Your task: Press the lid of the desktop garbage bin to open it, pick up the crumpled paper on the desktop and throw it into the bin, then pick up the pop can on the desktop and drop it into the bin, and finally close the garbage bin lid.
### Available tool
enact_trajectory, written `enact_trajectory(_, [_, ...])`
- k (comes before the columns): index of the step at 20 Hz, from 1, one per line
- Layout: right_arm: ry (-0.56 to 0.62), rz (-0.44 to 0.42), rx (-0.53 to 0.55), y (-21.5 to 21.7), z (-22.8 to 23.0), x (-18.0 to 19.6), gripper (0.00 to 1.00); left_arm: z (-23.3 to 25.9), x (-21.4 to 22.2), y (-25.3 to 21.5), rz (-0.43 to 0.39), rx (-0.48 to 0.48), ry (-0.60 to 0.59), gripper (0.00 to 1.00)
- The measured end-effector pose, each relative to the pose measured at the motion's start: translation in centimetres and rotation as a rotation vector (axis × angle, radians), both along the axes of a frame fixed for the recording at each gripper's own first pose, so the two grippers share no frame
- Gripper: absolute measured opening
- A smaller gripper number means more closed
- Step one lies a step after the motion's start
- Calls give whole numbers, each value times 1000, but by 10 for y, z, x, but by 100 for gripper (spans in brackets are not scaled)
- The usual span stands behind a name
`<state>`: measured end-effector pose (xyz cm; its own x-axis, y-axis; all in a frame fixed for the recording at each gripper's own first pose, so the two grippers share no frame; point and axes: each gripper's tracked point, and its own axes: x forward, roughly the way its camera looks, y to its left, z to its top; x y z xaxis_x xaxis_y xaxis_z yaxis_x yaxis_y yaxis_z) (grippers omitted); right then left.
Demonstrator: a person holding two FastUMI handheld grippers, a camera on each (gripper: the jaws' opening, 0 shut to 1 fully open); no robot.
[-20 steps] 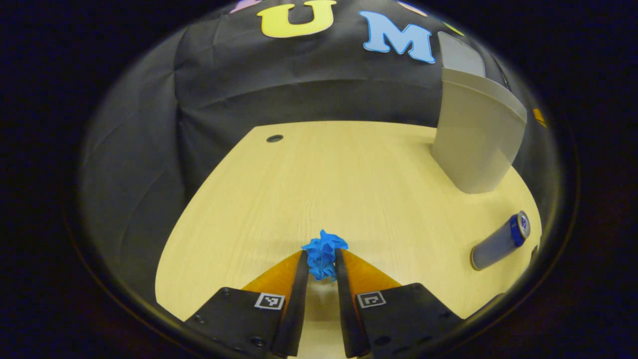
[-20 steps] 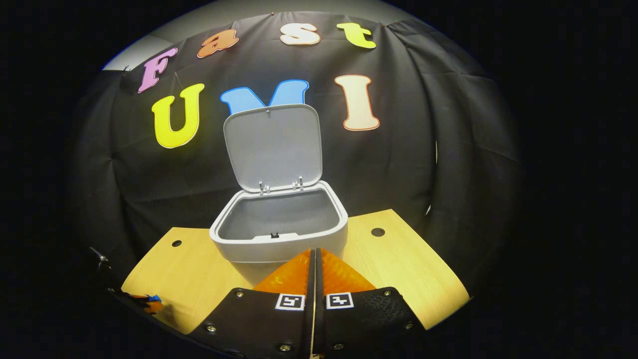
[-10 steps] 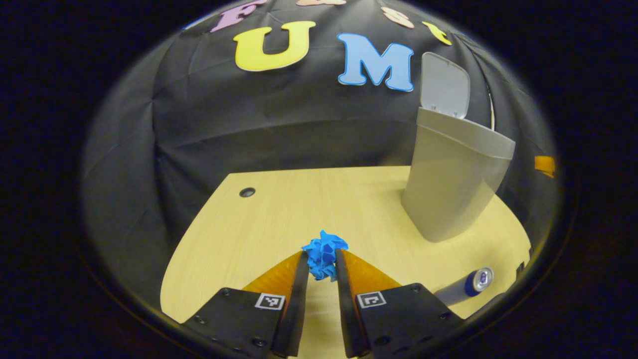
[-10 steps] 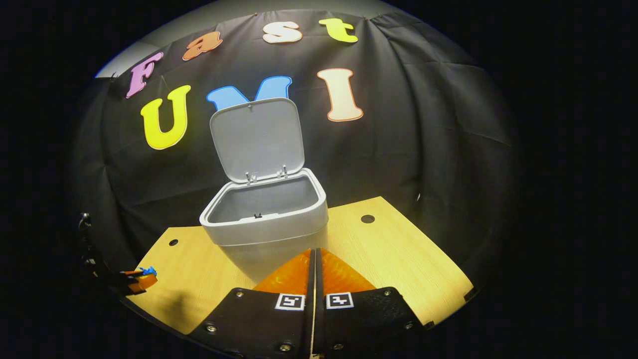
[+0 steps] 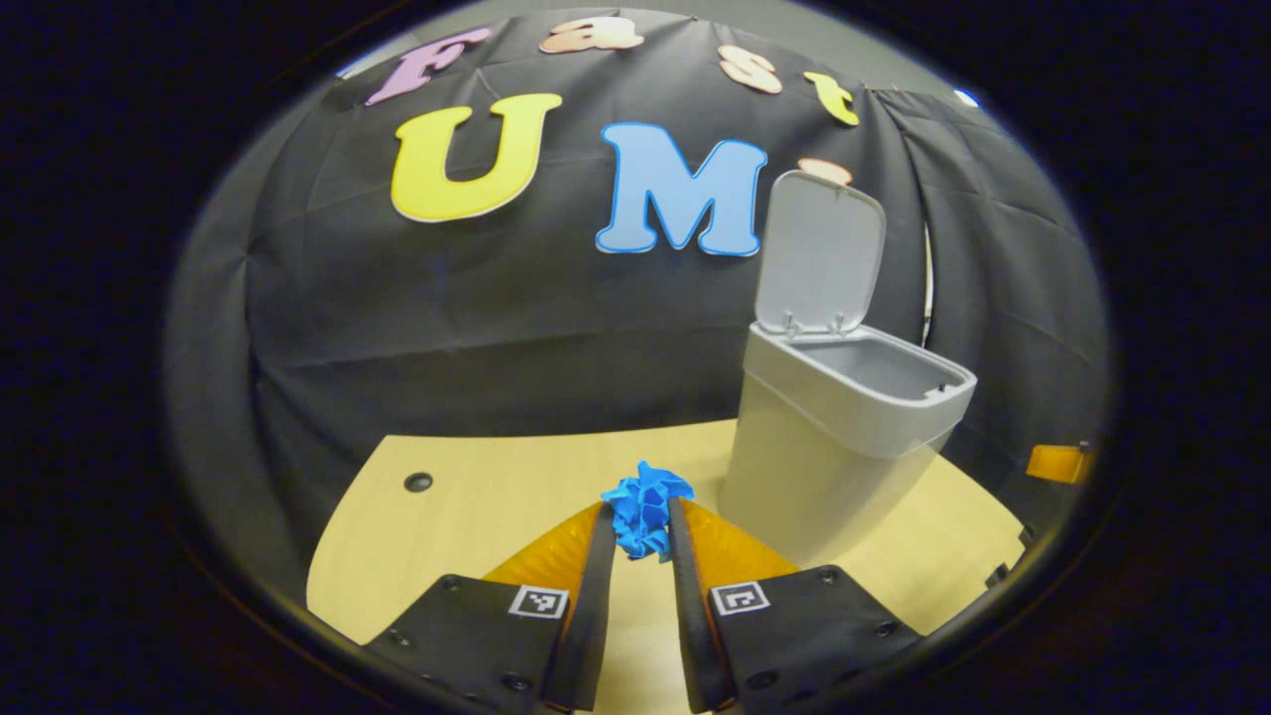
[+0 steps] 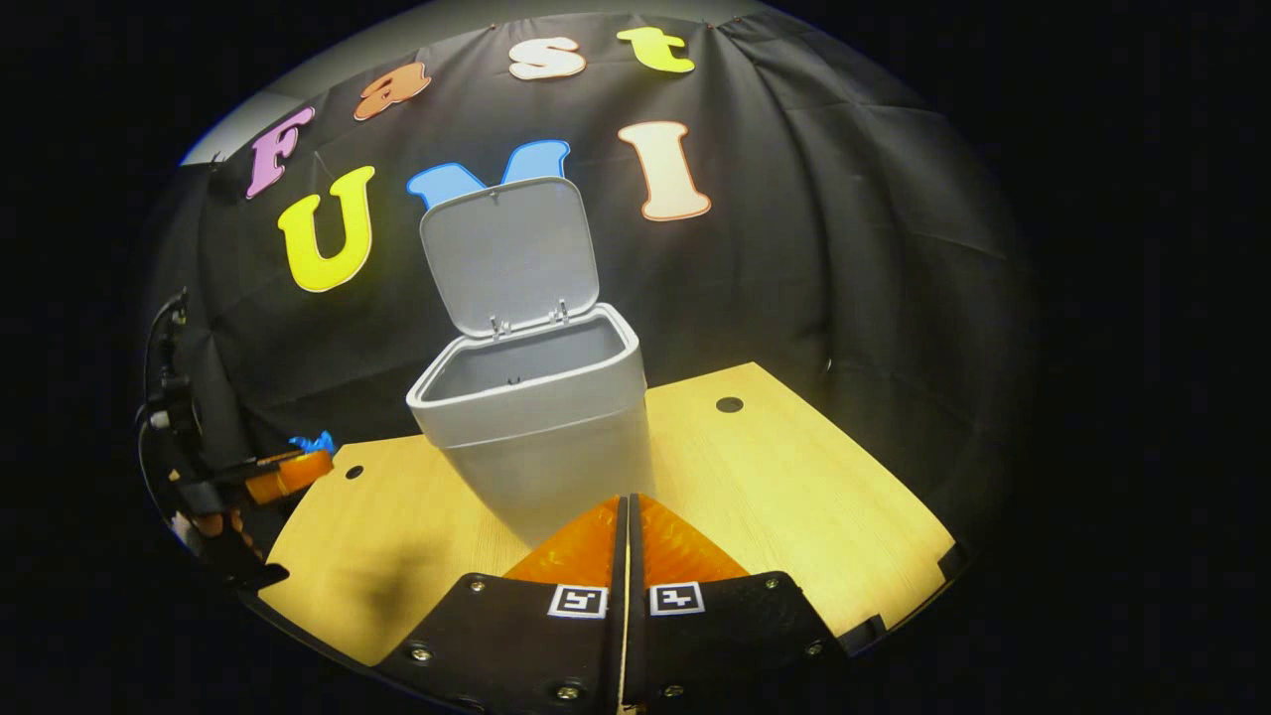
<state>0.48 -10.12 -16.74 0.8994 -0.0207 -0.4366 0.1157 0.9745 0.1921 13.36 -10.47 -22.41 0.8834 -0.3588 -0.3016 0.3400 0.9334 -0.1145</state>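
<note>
Left gripper view looks along the left hand-held gripper (image 5: pixel 640 526), whose two fingers pinch the blue crumpled paper (image 5: pixel 643 506) between them, the wad raised clear of the counter (image 5: pixel 477 516) and sticking out a little past the fingertips. That gripper points roughly level toward the booth's black cloth wall (image 5: pixel 447 318), with the grey garbage bin (image 5: pixel 824 447) standing ahead and to its right. The bin's lid (image 5: pixel 819 253) stands upright at the back on its hinges, leaving the mouth open. Right gripper view looks along the right hand-held gripper (image 6: pixel 626 536), its fingers pressed together with nothing between them, aimed straight at the bin (image 6: pixel 541 437), which stands just beyond the fingertips. At the far left of this view the left hand-held gripper (image 6: pixel 298 467) appears above the counter's edge, well apart from the bin, with the blue paper (image 6: pixel 313 442) at its tip. The counter (image 6: pixel 794 497) is pale wood grain with small dark round holes near its back corners (image 6: pixel 730 404), and the black cloth hangs in folds behind it.
</note>
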Motion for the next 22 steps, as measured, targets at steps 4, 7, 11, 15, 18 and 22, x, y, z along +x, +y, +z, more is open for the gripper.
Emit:
enact_trajectory(4, [11, -16, 2, -4, -5, -12, 2, 30, 10, -42, -69, -15, -53, 41])
enact_trajectory(7, [20, -42, 10, -11, -10, -20, 2, 53, 15, -71, -111, -55, -80, 41])
enact_trajectory(11, [26, -76, 18, -20, -12, -28, 2, 77, 23, -104, -165, -57, -133, 41])
enact_trajectory(15, [36, -102, 24, -27, -16, -33, 2, 93, 19, -141, -242, -28, -186, 38])
enact_trajectory(18, [40, -112, 28, -30, -17, -36, 2, 95, 17, -159, -279, -7, -206, 40])
enact_trajectory(22, [46, -117, 32, -31, -21, -38, 2, 92, 15, -172, -303, 5, -195, 69])
